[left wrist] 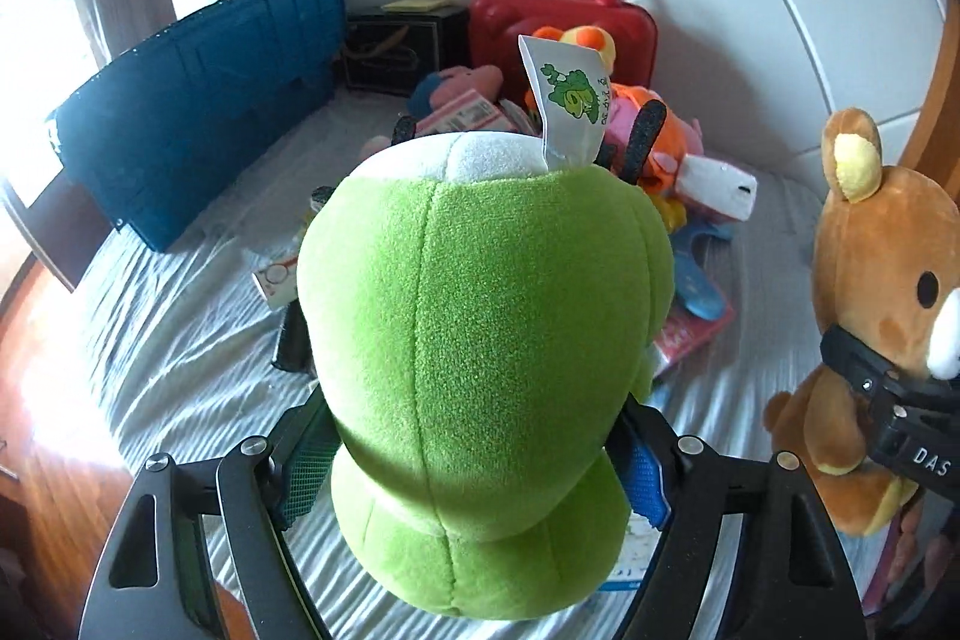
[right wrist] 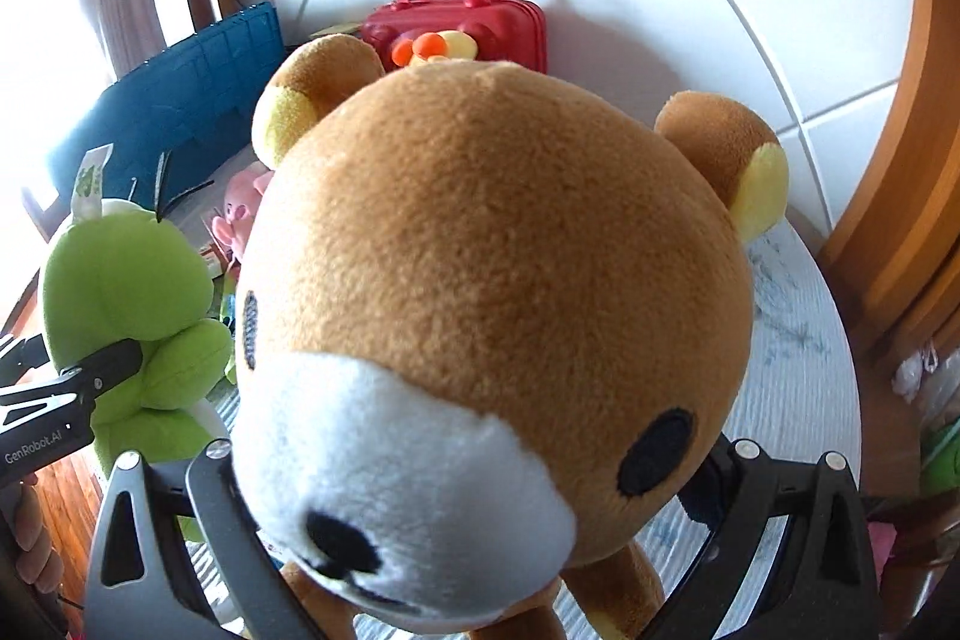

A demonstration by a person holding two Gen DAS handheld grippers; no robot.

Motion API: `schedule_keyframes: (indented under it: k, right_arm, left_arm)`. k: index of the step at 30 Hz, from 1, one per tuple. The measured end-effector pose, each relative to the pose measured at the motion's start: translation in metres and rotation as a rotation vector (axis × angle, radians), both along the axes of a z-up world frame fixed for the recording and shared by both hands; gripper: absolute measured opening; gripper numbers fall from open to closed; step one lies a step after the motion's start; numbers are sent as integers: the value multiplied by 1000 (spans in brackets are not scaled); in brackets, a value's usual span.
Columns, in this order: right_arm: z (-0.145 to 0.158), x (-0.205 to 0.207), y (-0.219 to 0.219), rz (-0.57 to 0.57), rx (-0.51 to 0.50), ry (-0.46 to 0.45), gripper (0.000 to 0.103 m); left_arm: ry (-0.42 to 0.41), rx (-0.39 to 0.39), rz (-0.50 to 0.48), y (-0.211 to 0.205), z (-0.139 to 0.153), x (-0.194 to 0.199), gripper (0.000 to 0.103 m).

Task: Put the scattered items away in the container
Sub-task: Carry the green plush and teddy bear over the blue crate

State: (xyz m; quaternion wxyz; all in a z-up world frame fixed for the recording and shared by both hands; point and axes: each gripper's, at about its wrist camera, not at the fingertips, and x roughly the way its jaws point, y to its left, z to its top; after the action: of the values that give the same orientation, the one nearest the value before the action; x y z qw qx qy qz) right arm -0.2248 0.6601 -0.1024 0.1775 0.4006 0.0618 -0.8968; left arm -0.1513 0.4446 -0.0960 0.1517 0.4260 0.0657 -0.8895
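The left gripper (left wrist: 480, 466) has its fingers clamped on the green plush (left wrist: 480, 340), held above the middle of the bed (left wrist: 168, 340). The right gripper (right wrist: 474, 496) has its fingers clamped on the brown bear plush (right wrist: 498, 280), held just beside the green one. The blue crate (left wrist: 198, 100) stands at the bed's far left edge, the red case (left wrist: 564, 22) against the far wall.

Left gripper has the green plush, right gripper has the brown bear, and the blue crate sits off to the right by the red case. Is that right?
One slip: the blue crate sits to the left, per the left wrist view. The left gripper does hold the green plush, the right gripper the brown bear, the red case behind.
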Motion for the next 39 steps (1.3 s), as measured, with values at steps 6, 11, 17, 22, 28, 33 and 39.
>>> schedule_keyframes:
  k: [6,11,17,22,28,33,39]
  right_arm:
    - [28,5,-39,33,3,52,102]
    - [47,11,-74,18,4,96,102]
    - [65,24,-133,-44,-2,142,102]
    - [82,39,-172,-62,-5,156,102]
    - [95,30,-213,-21,11,188,102]
    - [103,19,-239,8,7,211,102]
    - [120,7,-277,9,22,236,102]
  left_arm:
    - [35,-17,5,-32,21,10,79]
    - [55,-31,-25,-76,34,13,79]
    - [79,-51,-78,-135,49,16,79]
    - [92,-52,-96,-171,60,13,79]
    - [133,-67,-69,-197,74,10,79]
    - [161,-75,-45,-225,88,2,79]
    - [212,-75,-63,-271,118,-14,79]
